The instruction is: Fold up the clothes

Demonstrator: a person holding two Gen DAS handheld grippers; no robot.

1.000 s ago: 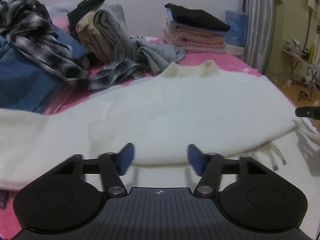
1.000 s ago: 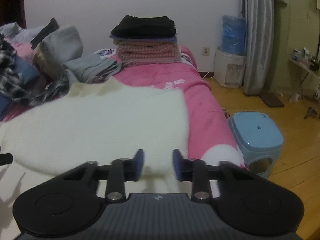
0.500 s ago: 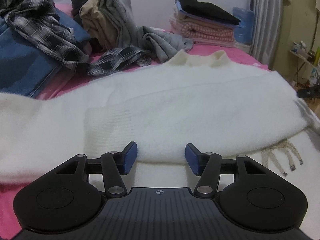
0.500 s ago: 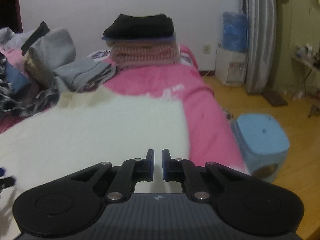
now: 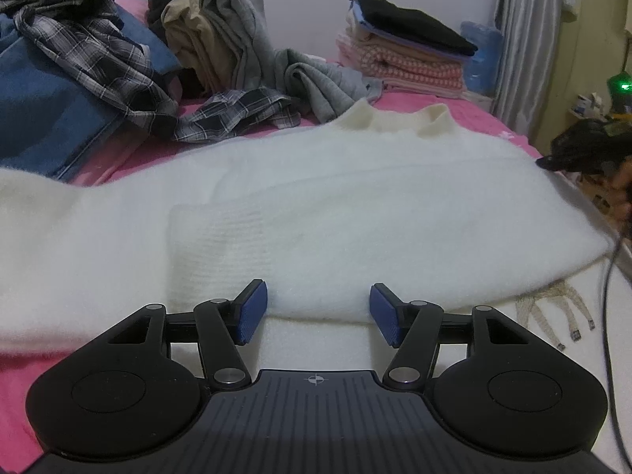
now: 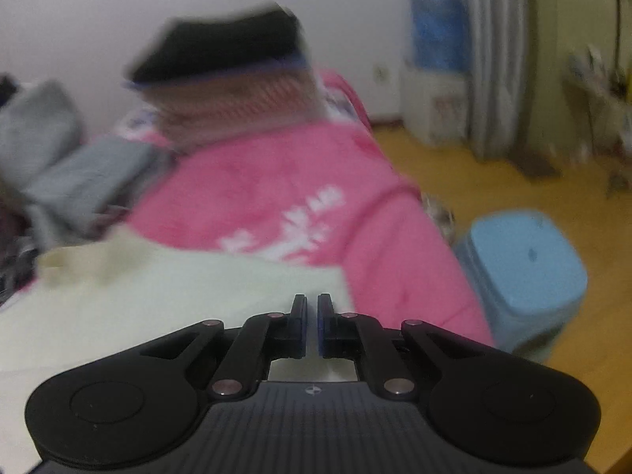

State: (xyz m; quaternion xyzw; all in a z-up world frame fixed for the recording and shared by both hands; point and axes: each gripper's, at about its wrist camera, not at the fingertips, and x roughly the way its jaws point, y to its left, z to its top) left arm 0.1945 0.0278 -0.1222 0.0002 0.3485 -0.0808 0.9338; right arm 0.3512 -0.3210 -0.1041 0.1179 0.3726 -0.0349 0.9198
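Left gripper spread, right gripper closed

The left gripper tilts downward, its jaws opening with nothing between the blue pads. The right gripper angles downward, fingers brought together on nothing.

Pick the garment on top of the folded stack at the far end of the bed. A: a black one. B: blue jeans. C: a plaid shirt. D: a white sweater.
A: the folded stack is topped by a black garment; the white sweater lies spread nearer the camera.

Fuzzy knit sweater, matt plastic stool.
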